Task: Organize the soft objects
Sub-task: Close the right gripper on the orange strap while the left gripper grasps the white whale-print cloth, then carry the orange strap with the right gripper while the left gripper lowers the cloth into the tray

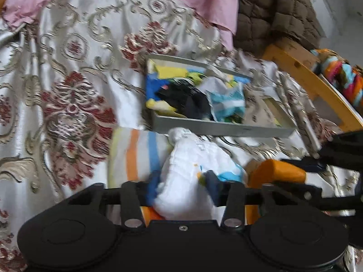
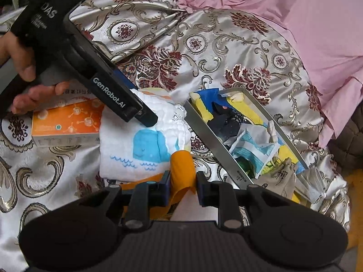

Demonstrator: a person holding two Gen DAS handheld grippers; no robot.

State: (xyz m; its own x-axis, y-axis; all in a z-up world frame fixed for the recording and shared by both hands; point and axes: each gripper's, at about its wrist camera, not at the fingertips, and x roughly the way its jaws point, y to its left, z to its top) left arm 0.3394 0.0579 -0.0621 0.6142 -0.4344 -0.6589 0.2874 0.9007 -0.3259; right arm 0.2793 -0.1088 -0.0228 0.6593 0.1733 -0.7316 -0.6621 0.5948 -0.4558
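While the white cloth point(image 1: 186, 176) (blue whale print) sits low centre in the left view, the left gripper point(image 1: 181, 181) has its jaws closed on a bunched fold of it. Right gripper point(image 2: 181, 185) low centre in its view, jaws narrowly apart around an orange strip point(image 2: 182, 170); actual pinch unclear. Grey tray point(image 2: 217, 145) of mixed fabrics lies just right of the cloth, orange box point(image 2: 65, 122) at left, all on a patterned bedspread point(image 2: 204, 45). Pink sheet point(image 2: 306, 22) upper right.
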